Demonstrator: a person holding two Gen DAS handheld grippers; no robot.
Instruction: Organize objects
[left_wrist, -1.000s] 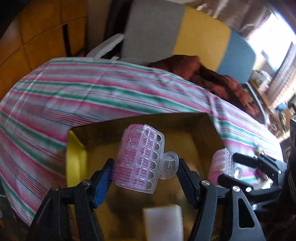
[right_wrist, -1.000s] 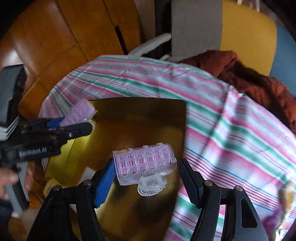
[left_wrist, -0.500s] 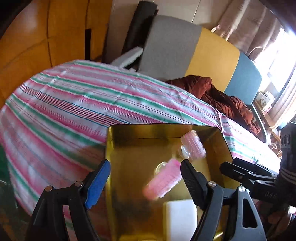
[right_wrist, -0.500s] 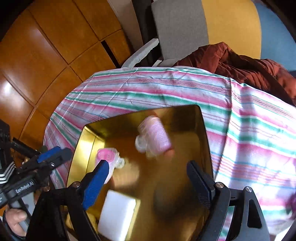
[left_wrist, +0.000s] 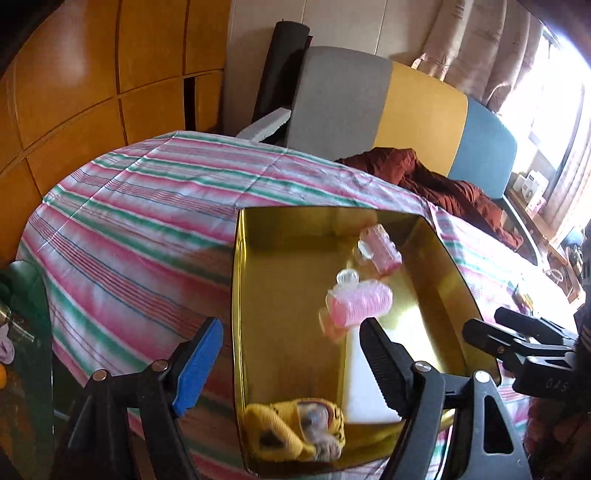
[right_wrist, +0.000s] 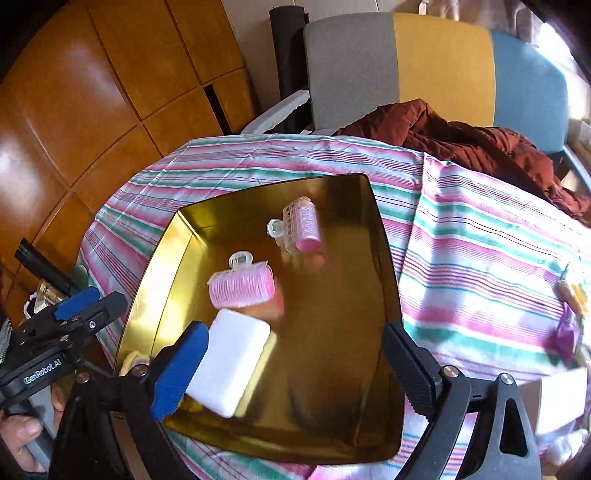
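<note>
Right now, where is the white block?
In the right wrist view the white block lies inside the gold tray, at its near left, just below a pink hair roller.

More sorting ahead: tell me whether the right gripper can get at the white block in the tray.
Probably yes: the right gripper is open above the gold tray, the white block uncovered near its blue finger.

gold tray (right_wrist: 384, 258), pink rollers (right_wrist: 242, 288) (clear clips), striped tablecloth (right_wrist: 480, 251)

Daylight from window (left_wrist: 546, 122) at upper right, overexposed to white. Glare patches on gold tray (left_wrist: 424, 302) and wooden wall panels (right_wrist: 55, 122). Strong fisheye curvature, dark vignetted corners. Motion blur on pink rollers (right_wrist: 242, 286) and striped cloth (right_wrist: 480, 295).
</note>
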